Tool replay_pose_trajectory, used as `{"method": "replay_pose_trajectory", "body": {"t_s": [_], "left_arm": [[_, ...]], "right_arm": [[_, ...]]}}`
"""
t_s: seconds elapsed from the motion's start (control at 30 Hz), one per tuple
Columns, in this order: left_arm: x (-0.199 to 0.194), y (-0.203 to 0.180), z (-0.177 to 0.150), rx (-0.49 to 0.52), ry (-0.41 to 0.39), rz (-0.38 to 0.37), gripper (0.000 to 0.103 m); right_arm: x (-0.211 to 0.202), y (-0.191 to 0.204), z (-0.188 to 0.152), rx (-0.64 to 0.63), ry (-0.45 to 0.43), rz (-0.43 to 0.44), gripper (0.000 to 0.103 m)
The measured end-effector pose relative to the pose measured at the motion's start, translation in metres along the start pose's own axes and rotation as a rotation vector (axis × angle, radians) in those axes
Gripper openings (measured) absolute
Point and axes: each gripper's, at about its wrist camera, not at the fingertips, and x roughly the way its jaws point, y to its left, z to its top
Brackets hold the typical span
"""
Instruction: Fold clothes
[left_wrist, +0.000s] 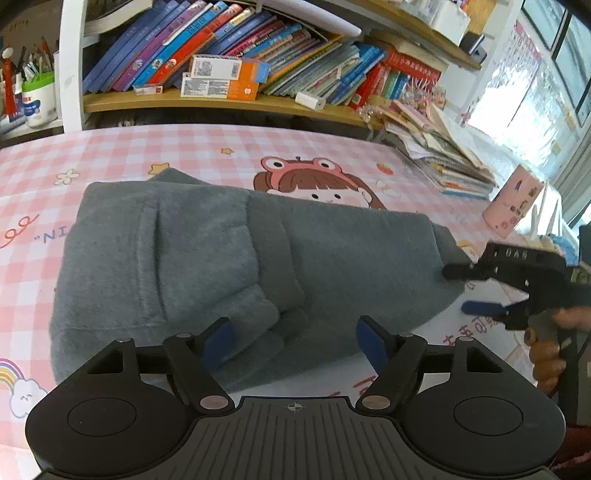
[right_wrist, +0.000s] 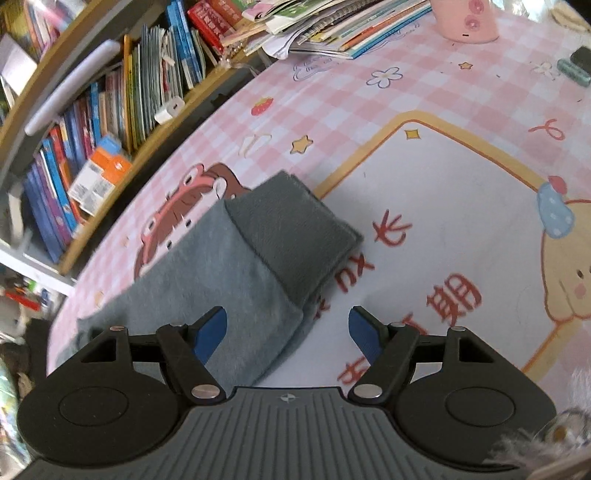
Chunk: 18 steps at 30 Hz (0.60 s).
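Black tool, blue pads, silver screws.

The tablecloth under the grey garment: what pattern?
Pink-and-white check tablecloth with cartoon prints; clearest in the left wrist view.

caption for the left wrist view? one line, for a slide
Open left gripper hovers over folded grey garment on pink checked table cover; open right gripper at its far end.

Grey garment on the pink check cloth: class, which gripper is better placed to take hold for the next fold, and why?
Probably the left gripper: its open jaws straddle the grey garment's near folds. The right gripper, also open, sits at the garment's end, half over bare tablecloth.
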Motion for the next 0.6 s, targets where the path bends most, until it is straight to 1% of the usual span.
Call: {"method": "replay_pose_trajectory", "body": {"t_s": [0.07, 0.17, 0.23, 0.3, 0.43, 0.5, 0.53, 0.57, 0.6], "left_arm": [[0.002, -0.008, 0.000, 0.005, 0.007, 0.013, 0.077], [0.005, -0.018, -0.001, 0.012, 0.017, 0.029, 0.077], [0.007, -0.023, -0.001, 0.015, 0.025, 0.040, 0.077], [0.008, -0.028, -0.001, 0.017, 0.032, 0.053, 0.077], [0.009, -0.033, 0.000, 0.014, 0.038, 0.076, 0.077], [0.010, -0.035, 0.001, 0.012, 0.041, 0.085, 0.077], [0.010, -0.036, 0.002, 0.011, 0.043, 0.088, 0.077], [0.011, -0.038, 0.002, 0.013, 0.044, 0.090, 0.077], [0.012, -0.039, 0.003, 0.017, 0.046, 0.091, 0.077]], "right_arm": [[0.002, -0.006, 0.007, 0.020, 0.001, 0.033, 0.071], [0.005, -0.019, 0.016, 0.081, 0.004, 0.093, 0.064], [0.010, -0.029, 0.023, 0.148, 0.011, 0.146, 0.064], [0.014, -0.035, 0.029, 0.189, 0.023, 0.182, 0.064], [0.021, -0.031, 0.036, 0.172, 0.044, 0.200, 0.063], [0.023, -0.027, 0.036, 0.133, 0.052, 0.182, 0.050], [0.025, -0.023, 0.036, 0.103, 0.058, 0.161, 0.036], [0.024, -0.020, 0.036, 0.069, 0.056, 0.148, 0.026], [0.021, -0.017, 0.036, 0.037, 0.037, 0.154, 0.023]]}}
